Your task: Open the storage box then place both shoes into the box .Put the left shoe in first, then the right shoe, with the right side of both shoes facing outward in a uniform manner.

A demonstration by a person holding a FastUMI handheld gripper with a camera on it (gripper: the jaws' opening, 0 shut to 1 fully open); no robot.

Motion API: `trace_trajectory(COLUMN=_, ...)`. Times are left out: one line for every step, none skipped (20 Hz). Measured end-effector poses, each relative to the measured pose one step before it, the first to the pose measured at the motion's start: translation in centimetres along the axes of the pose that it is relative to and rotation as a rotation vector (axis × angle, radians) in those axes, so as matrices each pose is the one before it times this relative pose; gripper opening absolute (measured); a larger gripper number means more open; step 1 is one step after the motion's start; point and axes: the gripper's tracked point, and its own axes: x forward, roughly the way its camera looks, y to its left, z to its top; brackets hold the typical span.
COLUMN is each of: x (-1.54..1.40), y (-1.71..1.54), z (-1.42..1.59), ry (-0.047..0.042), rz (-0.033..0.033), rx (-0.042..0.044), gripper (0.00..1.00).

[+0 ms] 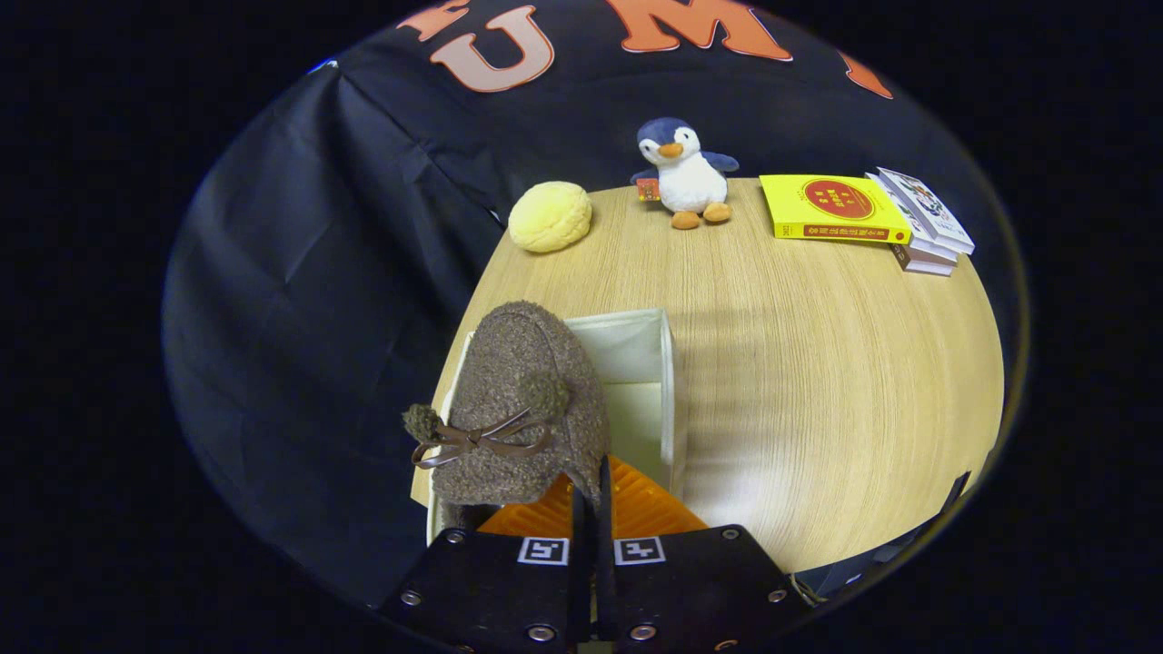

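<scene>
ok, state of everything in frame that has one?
tool: shut on brown fuzzy shoe
brown fuzzy shoe: held by its edge over the box, bow tied
storage box: open, white inside
plush penguin: upright
yellow book: closed, flat on the book stack

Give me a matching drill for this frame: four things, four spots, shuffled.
Things:
1. shoe
2. penguin
3. books
4. yellow ball

Places:
A. stacked at the table's far corner, beside the penguin
B. held by the gripper over the open box
C. at the table's far edge, between ball and books
D. at the table's edge by the black cloth, beyond the box

Pairs: 1-B, 2-C, 3-A, 4-D
</scene>
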Motion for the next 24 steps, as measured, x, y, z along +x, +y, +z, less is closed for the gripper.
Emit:
trace_trajectory(x=0.648, y=-0.465, z=-0.278, ry=0.00721, rz=-0.03713, rx=-0.0105, gripper=0.04)
trace_trajectory(x=0.572, y=-0.465, z=-0.278, ry=0.00451, rz=-0.04045, rx=-0.01516, gripper=0.04)
trace_trajectory(x=0.67, y=-0.165, z=-0.392, ry=0.00786, rz=-0.0338, rx=-0.01222, gripper=0.04)
trace_trajectory(x=0.558, y=-0.139, z=-0.387, ry=0.01077, rz=-0.02264, rx=-0.00693, gripper=0.05)
trace_trajectory(x=0.47, y=0.174, z=-0.372, ry=0.00851, rz=-0.01403, rx=-0.00119, gripper=0.05)
trace_trajectory(x=0.523, y=0.074, z=-0.244, ry=0.00791, rz=-0.00617, rx=-0.00073, gripper=0.06)
trace_trajectory(x=0.47, y=-0.01, z=-0.183, ry=0.00453, rz=-0.00322, rx=-0.00349, gripper=0.08)
trace_trajectory(x=0.206, y=0.007, z=-0.23, ry=0.00145, rz=0.00115, rx=-0.00228, gripper=0.11)
trace_trajectory(x=-0.067, y=0.157, z=-0.338, ry=0.00215, rz=0.00881, rx=0.0008, gripper=0.12)
trace_trajectory(x=-0.181, y=0.028, z=-0.091, ry=0.00105, rz=0.00335, rx=-0.00385, gripper=0.15)
trace_trajectory(x=-0.287, y=0.008, z=-0.242, ry=0.00415, rz=0.01183, rx=-0.00224, gripper=0.15)
trace_trajectory(x=-0.318, y=0.19, z=0.029, ry=-0.0017, rz=0.02208, rx=0.00368, gripper=0.13)
trace_trajectory(x=-0.675, y=0.306, z=-0.091, ry=0.00305, rz=0.02984, rx=0.00822, gripper=0.14)
trace_trajectory(x=-0.732, y=0.365, z=0.235, ry=-0.00709, rz=0.03279, rx=0.00985, gripper=0.16)
trace_trajectory(x=-0.711, y=0.209, z=0.5, ry=-0.01491, rz=0.03097, rx=0.00433, gripper=0.16)
trace_trajectory(x=-1.009, y=0.011, z=0.701, ry=-0.02522, rz=0.02184, rx=-0.00337, gripper=0.17)
trace_trajectory(x=-1.059, y=-0.193, z=0.835, ry=-0.02917, rz=0.02107, rx=-0.006, gripper=0.17)
trace_trajectory(x=-1.155, y=-0.058, z=1.074, ry=-0.04052, rz=0.02084, rx=-0.0057, gripper=0.22)
trace_trajectory(x=-1.115, y=-0.171, z=1.051, ry=-0.0427, rz=0.01584, rx=-0.00422, gripper=0.24)
trace_trajectory(x=-1.175, y=-0.43, z=1.058, ry=-0.04074, rz=0.01099, rx=-0.00105, gripper=0.27)
trace_trajectory(x=-1.188, y=-0.879, z=1.049, ry=-0.03934, rz=0.00472, rx=-0.00224, gripper=0.28)
trace_trajectory(x=-1.1, y=-0.863, z=1.259, ry=-0.04411, rz=0.00377, rx=-0.00361, gripper=0.28)
trace_trajectory(x=-1.013, y=-1.13, z=1.304, ry=-0.04698, rz=-0.00437, rx=-0.00465, gripper=0.28)
trace_trajectory(x=-1.059, y=-1.218, z=1.457, ry=-0.04954, rz=-0.00211, rx=-0.00196, gripper=0.28)
